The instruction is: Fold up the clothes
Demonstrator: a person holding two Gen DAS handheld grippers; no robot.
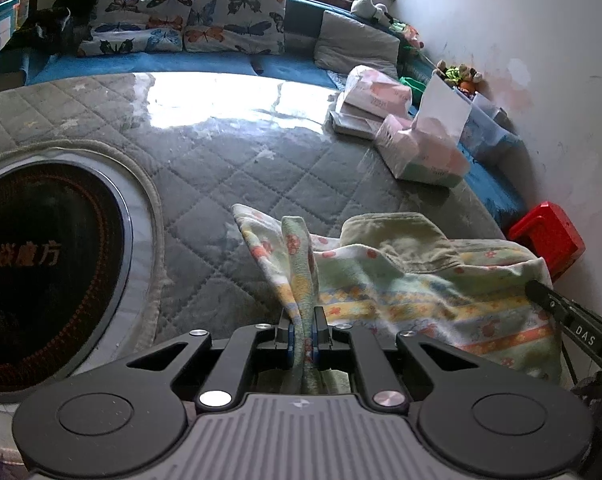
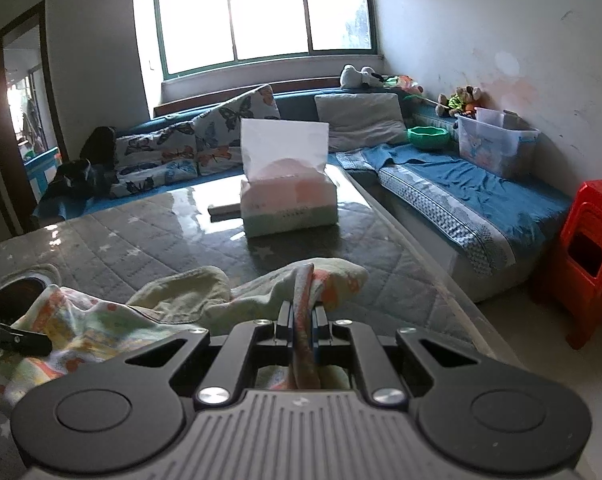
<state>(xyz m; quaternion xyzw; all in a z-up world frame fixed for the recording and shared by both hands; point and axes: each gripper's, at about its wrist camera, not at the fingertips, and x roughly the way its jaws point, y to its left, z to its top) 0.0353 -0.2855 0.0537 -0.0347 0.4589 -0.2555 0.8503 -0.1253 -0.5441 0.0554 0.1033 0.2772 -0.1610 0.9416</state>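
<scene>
1. Left gripper (image 1: pixel 302 330) sits closest in the left wrist view, jaws nearly shut, pinching a bunched fold of the garment (image 1: pixel 421 280) between its blue pads.
2. Right gripper (image 2: pixel 302 326) is likewise nearly closed and clamps another bunched edge of the same garment (image 2: pixel 101 320).
3. Garment is pale cloth with an orange, yellow and green floral print and a plain greenish lining; it lies crumpled on the quilted table cover (image 1: pixel 205 184), with the two pinched edges raised above the rest.
4. In the left wrist view the right gripper's black finger (image 1: pixel 557 304) lies on the garment's right edge; in the right wrist view the left gripper's finger (image 2: pixel 17 340) shows at the garment's left edge.
5. Round dark hotplate (image 1: pixel 41 268) is set into the table left of the garment, just beside it in the right wrist view.
6. Tissue pack (image 2: pixel 287 196), with one white sheet standing up, sits on the table beyond the garment, well apart from it.
7. More wrapped tissue packs (image 1: pixel 381 92) are stacked beyond and right of the garment, near the table's far right corner.
8. Blue sofa (image 2: pixel 481 184) wraps around the table's far and right sides, with butterfly cushions (image 1: pixel 233 16) far beyond the garment.
9. Red plastic stool (image 2: pixel 589 252) stands on the floor right of the garment, against the wall.
10. Clear storage bin (image 2: pixel 497 144) and a green bowl (image 2: pixel 427 136) sit on the sofa beyond the garment, to the right.
</scene>
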